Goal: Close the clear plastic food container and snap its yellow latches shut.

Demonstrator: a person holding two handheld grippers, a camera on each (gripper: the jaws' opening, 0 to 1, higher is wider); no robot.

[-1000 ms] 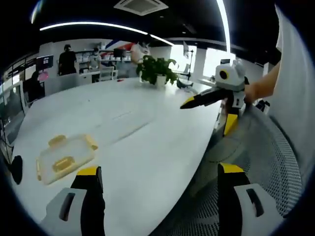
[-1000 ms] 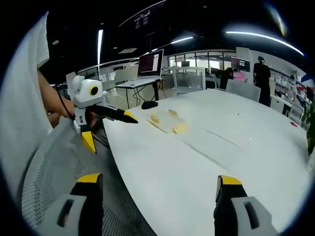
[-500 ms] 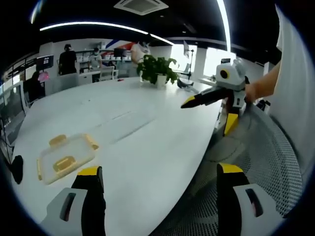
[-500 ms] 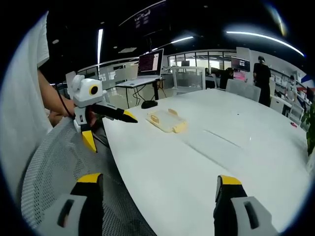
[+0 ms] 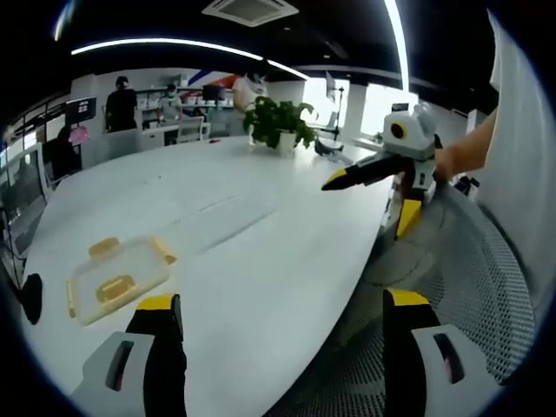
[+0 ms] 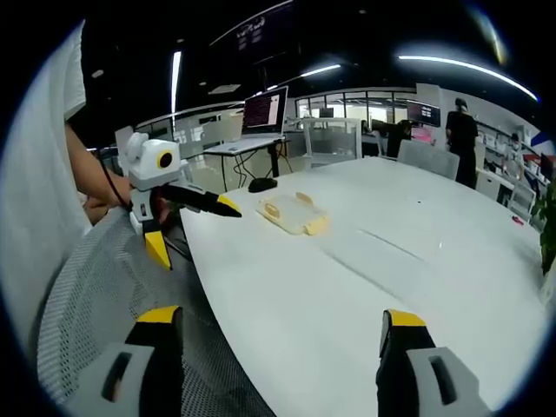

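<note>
Left gripper view: left tool (image 5: 276,306) wide open, empty; container (image 5: 115,279) apart.

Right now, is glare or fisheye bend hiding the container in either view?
Left gripper view: the container is sharp, bent slightly near the edge, no glare on it. Right gripper view: the container is small and soft; ceiling lights wash the white table only mildly.

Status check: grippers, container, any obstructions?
Left gripper and right gripper open, empty. Container on white table, untouched. Path clear.
</note>
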